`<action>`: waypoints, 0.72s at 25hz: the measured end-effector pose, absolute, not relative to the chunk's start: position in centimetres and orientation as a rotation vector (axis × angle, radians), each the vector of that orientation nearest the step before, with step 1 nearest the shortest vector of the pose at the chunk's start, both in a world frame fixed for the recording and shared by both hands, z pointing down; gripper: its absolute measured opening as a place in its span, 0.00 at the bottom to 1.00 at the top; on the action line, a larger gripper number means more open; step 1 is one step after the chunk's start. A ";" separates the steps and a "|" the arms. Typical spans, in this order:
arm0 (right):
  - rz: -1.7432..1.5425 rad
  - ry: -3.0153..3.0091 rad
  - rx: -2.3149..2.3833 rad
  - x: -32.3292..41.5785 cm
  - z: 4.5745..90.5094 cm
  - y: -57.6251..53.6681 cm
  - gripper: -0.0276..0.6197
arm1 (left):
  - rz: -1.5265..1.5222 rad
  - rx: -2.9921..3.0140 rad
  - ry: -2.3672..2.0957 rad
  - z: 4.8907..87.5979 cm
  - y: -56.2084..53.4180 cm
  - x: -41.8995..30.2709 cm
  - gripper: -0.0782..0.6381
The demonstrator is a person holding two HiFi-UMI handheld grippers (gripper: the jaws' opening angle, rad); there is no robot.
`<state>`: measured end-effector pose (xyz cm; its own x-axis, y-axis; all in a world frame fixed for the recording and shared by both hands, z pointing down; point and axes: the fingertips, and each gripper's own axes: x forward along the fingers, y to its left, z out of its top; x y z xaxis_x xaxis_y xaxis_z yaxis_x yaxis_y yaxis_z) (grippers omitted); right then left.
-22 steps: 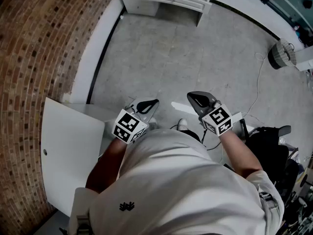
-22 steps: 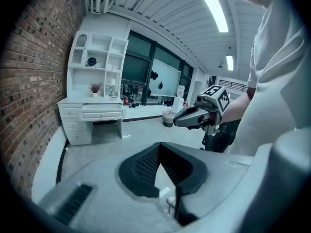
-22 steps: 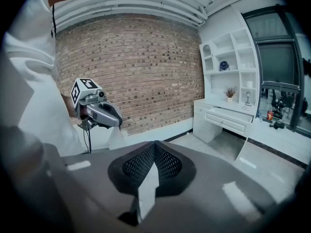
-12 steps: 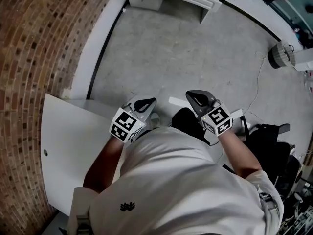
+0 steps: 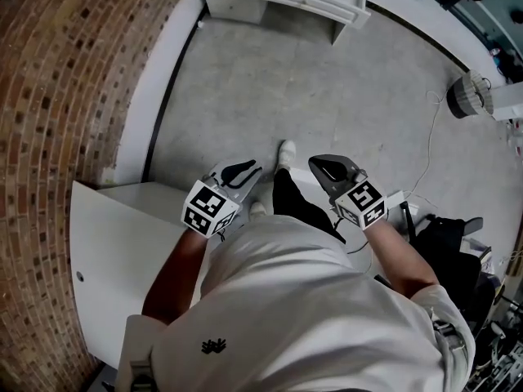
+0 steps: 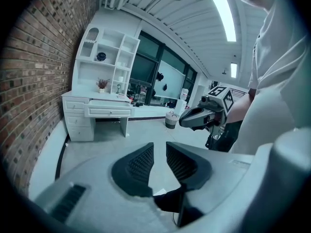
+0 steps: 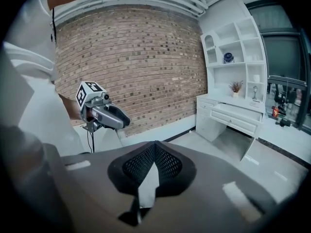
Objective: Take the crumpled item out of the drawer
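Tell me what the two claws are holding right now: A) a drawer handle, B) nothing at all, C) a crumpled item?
B: the left claw shows only floor between its parted jaws, and the right claw is closed on nothing.

The white drawer [image 6: 109, 112] is sticking out partway from the front of the white desk [image 6: 75, 123], well apart from where I'm standing, its inside hidden from me.
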<state>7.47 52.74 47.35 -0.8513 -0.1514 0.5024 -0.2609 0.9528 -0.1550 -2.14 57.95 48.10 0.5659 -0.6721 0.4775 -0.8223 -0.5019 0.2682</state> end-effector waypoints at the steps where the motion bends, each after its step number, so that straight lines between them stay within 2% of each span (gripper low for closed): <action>1: 0.295 -2.608 0.286 7.2 47.4 51.3 0.06 | 0.436 2.320 -1.205 48.3 56.6 -2.5 0.24; 8: 0.290 -2.651 0.248 5.7 46.4 39.8 0.06 | 0.466 2.273 -1.278 46.9 44.8 -4.9 0.36; 18: 0.327 -2.686 0.302 8.4 46.7 26.1 0.06 | 0.550 2.334 -1.268 45.6 28.6 -3.2 0.37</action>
